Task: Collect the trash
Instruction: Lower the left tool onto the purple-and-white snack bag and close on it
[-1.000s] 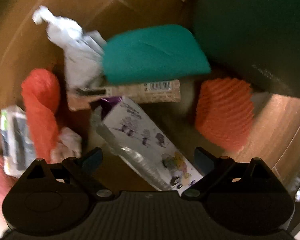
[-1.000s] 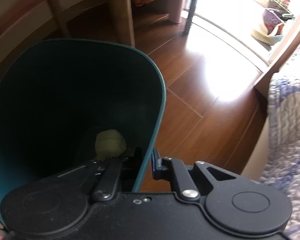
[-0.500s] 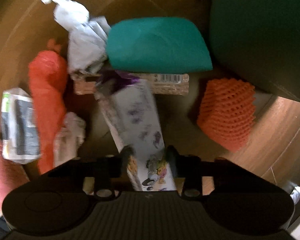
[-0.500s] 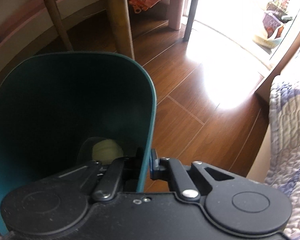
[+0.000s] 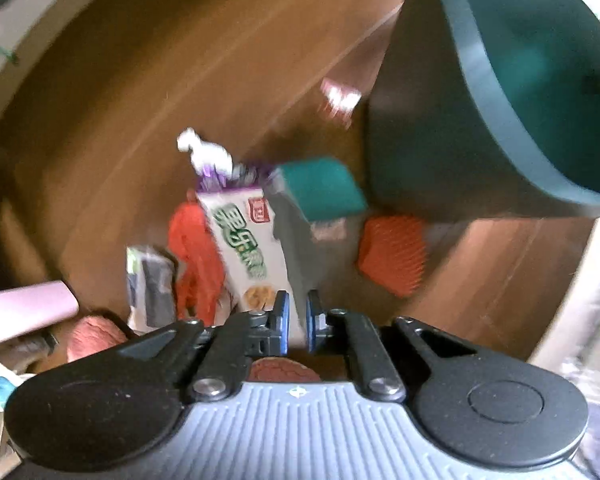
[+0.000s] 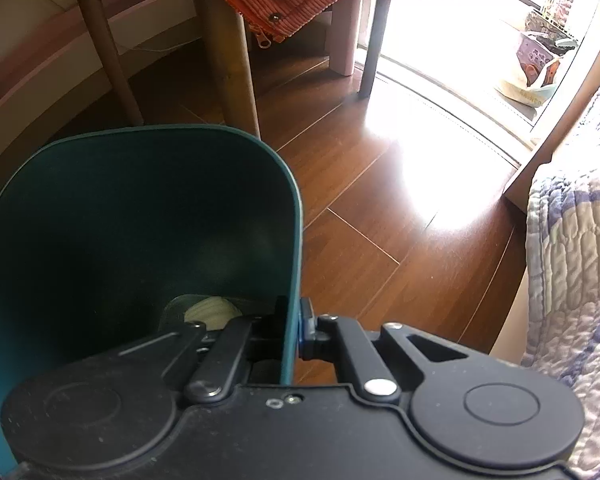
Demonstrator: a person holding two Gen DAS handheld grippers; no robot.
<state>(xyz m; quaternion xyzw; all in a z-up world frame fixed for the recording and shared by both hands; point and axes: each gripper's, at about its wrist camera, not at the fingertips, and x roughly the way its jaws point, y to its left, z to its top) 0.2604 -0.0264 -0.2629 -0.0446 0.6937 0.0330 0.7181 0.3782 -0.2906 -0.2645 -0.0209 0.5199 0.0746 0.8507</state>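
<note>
Lifted off the floor, snack wrapper point(image 5: 246, 254) is pinched in left fingers point(image 5: 281, 322); right fingers point(image 6: 306, 326) clamp bin point(image 6: 140, 216) rim.

The snack wrapper point(image 5: 246, 248) carries large green Chinese characters, too blurred to read, and a small red logo square above them, likewise unreadable.
</note>
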